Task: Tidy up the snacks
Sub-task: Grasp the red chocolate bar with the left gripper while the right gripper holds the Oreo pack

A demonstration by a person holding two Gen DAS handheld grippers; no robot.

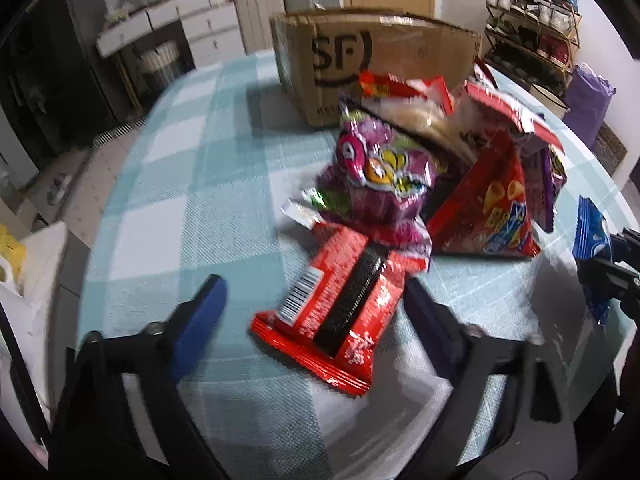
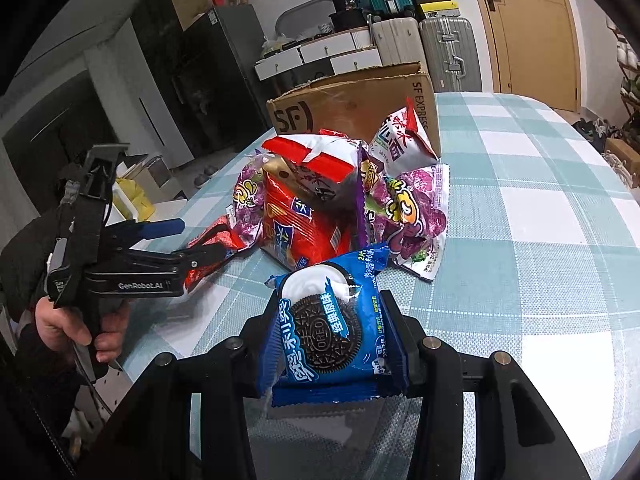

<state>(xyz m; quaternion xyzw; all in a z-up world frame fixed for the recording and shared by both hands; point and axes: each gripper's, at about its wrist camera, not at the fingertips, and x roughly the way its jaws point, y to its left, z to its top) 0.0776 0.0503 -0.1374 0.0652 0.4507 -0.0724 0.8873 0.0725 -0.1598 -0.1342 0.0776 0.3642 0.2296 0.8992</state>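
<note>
**Snacks heaped before the box, one pack already held**

Snack packets lie piled on the checked tablecloth before the brown cardboard box. The left gripper, jaws apart, straddles the flat red foil packet without pressing; it could slide away. The right gripper clamps the blue Oreo pack.

A table with a blue-and-white checked cloth holds a snack pile mid-frame and a cardboard box behind.
</note>
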